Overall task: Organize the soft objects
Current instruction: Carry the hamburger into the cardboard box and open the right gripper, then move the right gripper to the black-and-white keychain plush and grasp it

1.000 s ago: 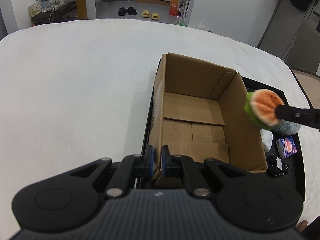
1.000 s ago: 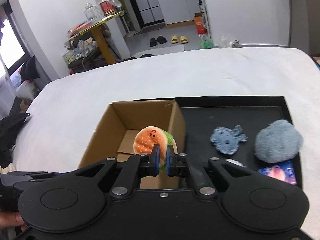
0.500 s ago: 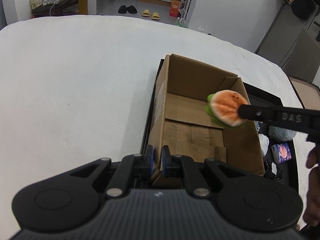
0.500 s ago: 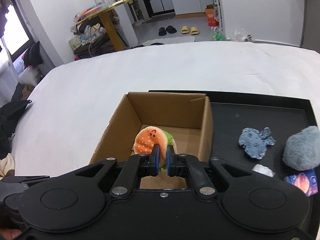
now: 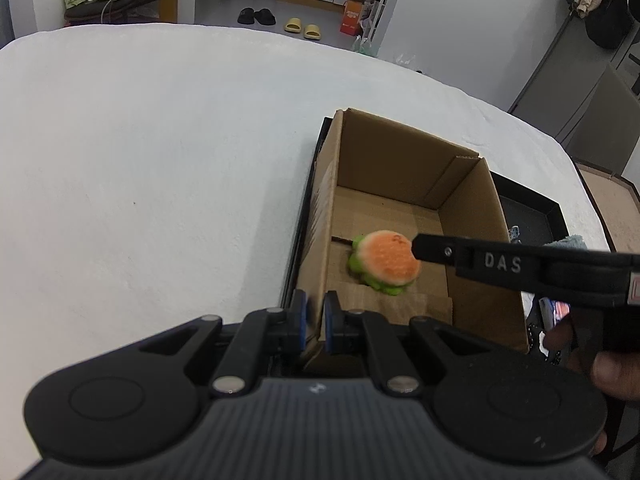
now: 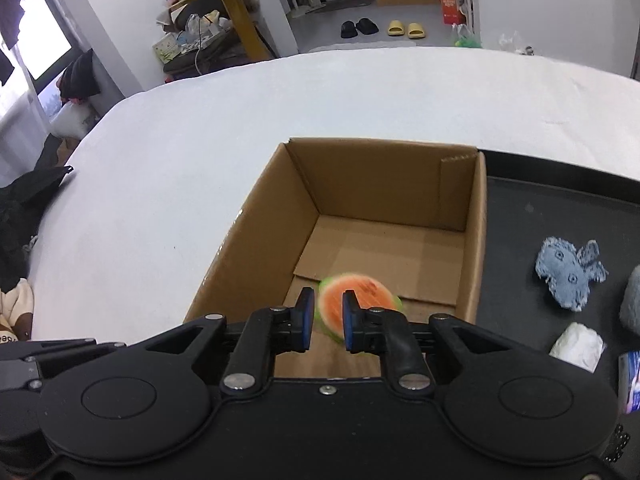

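Your right gripper [image 6: 325,316] is opening over the cardboard box [image 6: 384,184]; the burger toy [image 6: 356,300], low in the frame's centre, blurs beyond the parted pads, seemingly dropping free. It looks light and squashy, best pinched across the bun. Your left gripper [image 5: 314,322] is clamped on the box's near wall.
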Demonstrator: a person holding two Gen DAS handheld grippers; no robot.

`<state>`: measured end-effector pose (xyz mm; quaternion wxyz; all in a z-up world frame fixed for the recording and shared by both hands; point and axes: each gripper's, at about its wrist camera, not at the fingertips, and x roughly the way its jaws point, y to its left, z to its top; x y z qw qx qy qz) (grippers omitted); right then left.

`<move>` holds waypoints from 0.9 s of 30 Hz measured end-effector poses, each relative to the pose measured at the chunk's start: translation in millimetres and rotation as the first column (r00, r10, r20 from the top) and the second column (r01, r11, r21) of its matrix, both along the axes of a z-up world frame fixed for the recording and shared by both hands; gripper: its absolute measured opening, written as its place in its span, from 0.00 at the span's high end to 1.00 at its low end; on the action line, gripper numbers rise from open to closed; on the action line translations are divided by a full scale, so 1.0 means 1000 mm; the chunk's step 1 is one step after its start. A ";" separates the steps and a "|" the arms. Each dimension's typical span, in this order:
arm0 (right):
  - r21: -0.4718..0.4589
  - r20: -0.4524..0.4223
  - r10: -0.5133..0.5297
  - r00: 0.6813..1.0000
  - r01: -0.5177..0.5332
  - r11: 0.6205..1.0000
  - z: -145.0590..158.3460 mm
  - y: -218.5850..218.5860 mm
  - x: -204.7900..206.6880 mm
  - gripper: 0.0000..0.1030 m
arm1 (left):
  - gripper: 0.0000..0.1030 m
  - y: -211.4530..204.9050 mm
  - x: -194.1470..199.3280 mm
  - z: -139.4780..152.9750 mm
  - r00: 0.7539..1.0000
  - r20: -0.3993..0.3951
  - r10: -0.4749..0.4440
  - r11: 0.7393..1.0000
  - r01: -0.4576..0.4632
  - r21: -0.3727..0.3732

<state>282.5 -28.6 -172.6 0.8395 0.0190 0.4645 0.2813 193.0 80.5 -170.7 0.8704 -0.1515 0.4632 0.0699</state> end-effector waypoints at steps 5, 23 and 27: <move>-0.010 0.003 0.007 1.000 -0.007 1.000 0.004 -0.011 -0.007 0.84 | 0.93 -0.003 0.000 0.001 1.000 -0.001 -0.006 1.000 0.006 0.020; -0.026 0.031 -0.088 0.996 0.089 0.996 0.024 -0.099 -0.027 0.80 | 0.47 -0.025 0.001 0.011 1.000 0.001 -0.018 0.987 0.018 0.157; -0.042 0.015 -0.118 0.993 0.119 0.992 0.019 -0.120 -0.030 0.70 | 0.41 -0.032 0.002 0.016 0.999 0.001 -0.032 0.983 0.031 0.182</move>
